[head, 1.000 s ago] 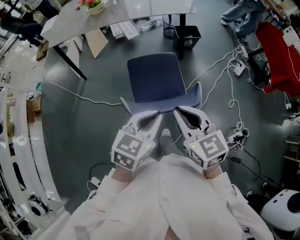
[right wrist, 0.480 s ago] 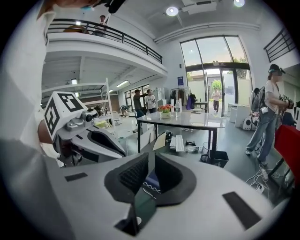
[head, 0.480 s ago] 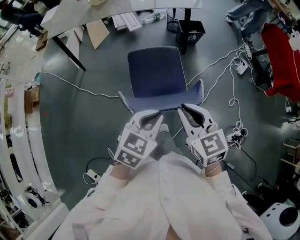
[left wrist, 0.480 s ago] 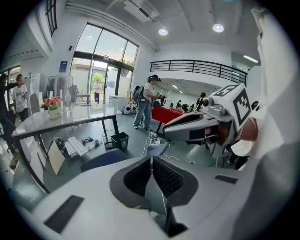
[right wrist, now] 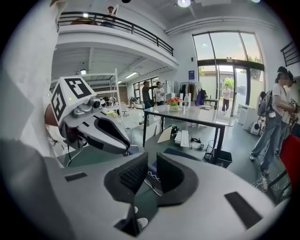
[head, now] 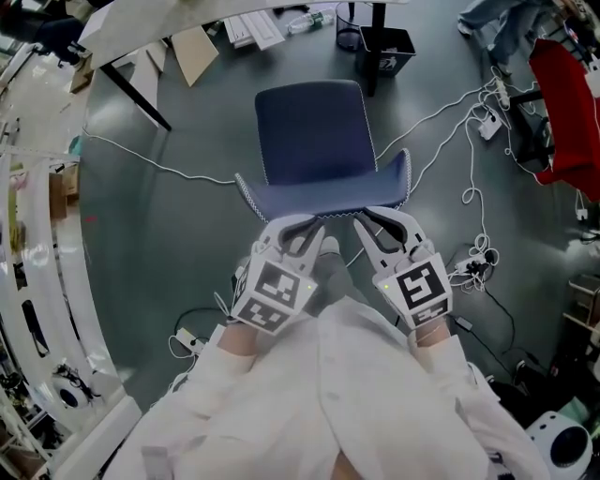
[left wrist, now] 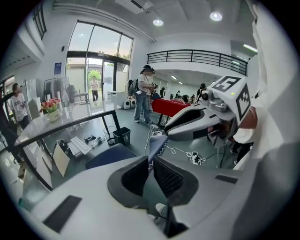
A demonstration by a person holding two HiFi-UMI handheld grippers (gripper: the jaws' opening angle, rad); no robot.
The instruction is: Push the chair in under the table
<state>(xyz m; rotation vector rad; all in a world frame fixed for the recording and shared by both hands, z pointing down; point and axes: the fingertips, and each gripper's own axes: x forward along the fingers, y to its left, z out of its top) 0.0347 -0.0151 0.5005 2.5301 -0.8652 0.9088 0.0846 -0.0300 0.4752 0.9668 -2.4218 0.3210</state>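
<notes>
Behind a blue chair (head: 316, 131) on the grey floor of an open workshop, I hold both grippers at the top edge of its backrest (head: 323, 195). The left gripper (head: 302, 228) sits at the left half of that edge and the right gripper (head: 378, 223) at the right half, just beside each other. I cannot tell from the head view whether the tips touch the chair.

The left gripper (left wrist: 151, 161) has its black ribbed pads pressed almost together, with only a thin slit between them. Nothing is clamped there, and the stitched edge of the backrest (left wrist: 158, 145) shows beyond the slit. The right gripper (right wrist: 152, 161) is likewise closed to a narrow slit and holds nothing. Each gripper view catches the other tool alongside, marker cube up.

The chair stands out on the open floor with its seat turned toward the table (head: 127, 33), which runs along the top left of the head view. The seat is not under the tabletop. A black bin (head: 384, 49) stands just past the chair's far right corner, and white cables (head: 441, 117) trail across the floor to the right. A keyboard (head: 253, 28) lies on the floor near the table, and flowers (right wrist: 173, 100) stand on the tabletop. White sleeves (head: 328, 394) fill the bottom of the head view.
</notes>
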